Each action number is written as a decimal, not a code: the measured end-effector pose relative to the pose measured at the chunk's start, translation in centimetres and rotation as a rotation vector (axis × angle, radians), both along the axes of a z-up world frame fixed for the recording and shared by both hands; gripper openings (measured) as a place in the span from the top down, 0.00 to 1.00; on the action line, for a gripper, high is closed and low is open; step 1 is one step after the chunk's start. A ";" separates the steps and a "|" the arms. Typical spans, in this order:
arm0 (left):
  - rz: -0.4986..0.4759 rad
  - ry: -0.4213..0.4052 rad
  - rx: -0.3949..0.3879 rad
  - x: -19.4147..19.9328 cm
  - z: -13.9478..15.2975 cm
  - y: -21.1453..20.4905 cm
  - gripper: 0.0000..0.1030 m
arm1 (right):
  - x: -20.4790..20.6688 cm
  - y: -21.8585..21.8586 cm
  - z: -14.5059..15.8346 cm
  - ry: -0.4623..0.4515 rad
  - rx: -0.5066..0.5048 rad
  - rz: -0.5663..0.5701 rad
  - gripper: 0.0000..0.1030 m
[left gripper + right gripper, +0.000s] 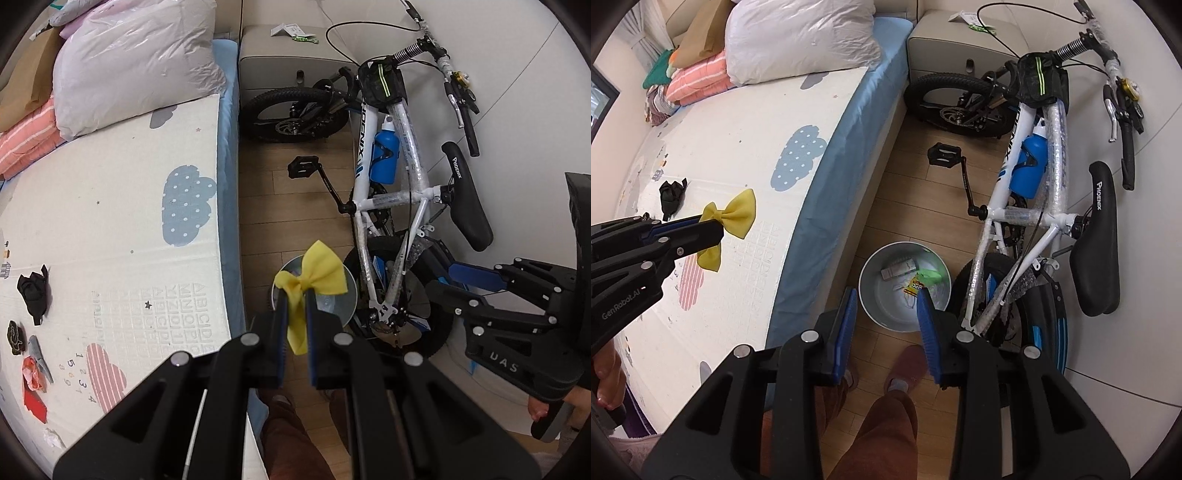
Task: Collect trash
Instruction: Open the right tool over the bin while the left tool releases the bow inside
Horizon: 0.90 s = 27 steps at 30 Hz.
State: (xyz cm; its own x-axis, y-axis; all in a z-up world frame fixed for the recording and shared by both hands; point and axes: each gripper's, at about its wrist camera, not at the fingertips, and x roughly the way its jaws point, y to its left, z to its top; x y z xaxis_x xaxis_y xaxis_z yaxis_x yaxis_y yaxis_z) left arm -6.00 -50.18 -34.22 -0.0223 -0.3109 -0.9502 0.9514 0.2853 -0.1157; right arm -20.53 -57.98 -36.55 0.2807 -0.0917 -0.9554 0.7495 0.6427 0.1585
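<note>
From the left wrist we looked down along our fingers at the metal bin [347, 295], close. From the right wrist we faced the bin [886, 295] too; both views shared the bed [110, 203] and bicycle [1034, 192].

A white bicycle [1034, 206] with a blue bottle [1028, 170] leans by the wall; bagged bedding, perhaps pillows [801, 40], tops the bed [849, 122].

"Phoenix" marks the bicycle saddle [1102, 236] ("GenRobot.AI" on the left gripper [713, 229]).

yellow bow [317, 273], grey bin [871, 280]
</note>
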 end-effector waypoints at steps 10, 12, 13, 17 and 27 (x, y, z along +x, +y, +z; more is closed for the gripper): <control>-0.041 0.034 0.011 -2.8 -3.9 -2.3 0.87 | -3.2 -1.1 -0.9 0.022 -0.005 -0.030 0.69; -0.048 0.050 0.017 -3.3 -4.6 -3.0 0.76 | -3.9 -1.4 -1.0 0.025 -0.005 -0.034 0.69; -0.050 0.053 0.018 -3.6 -4.8 -3.2 0.70 | -4.1 -1.5 -1.1 0.026 -0.005 -0.036 0.69; -0.039 0.050 0.012 -4.3 -5.1 -3.7 0.37 | -5.0 -2.0 -1.0 0.030 -0.010 -0.038 0.69; 0.051 0.027 0.031 -3.3 -3.5 -1.9 0.37 | -4.3 -2.5 0.9 0.017 -0.040 0.032 0.69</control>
State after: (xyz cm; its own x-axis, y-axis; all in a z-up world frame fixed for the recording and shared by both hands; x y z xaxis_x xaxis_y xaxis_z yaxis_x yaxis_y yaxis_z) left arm -9.25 -52.06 -37.67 -0.0332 -0.2825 -0.9587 0.9324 0.3367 -0.1316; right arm -24.84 -60.53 -35.61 0.2679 -0.1211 -0.9558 0.7306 0.6722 0.1196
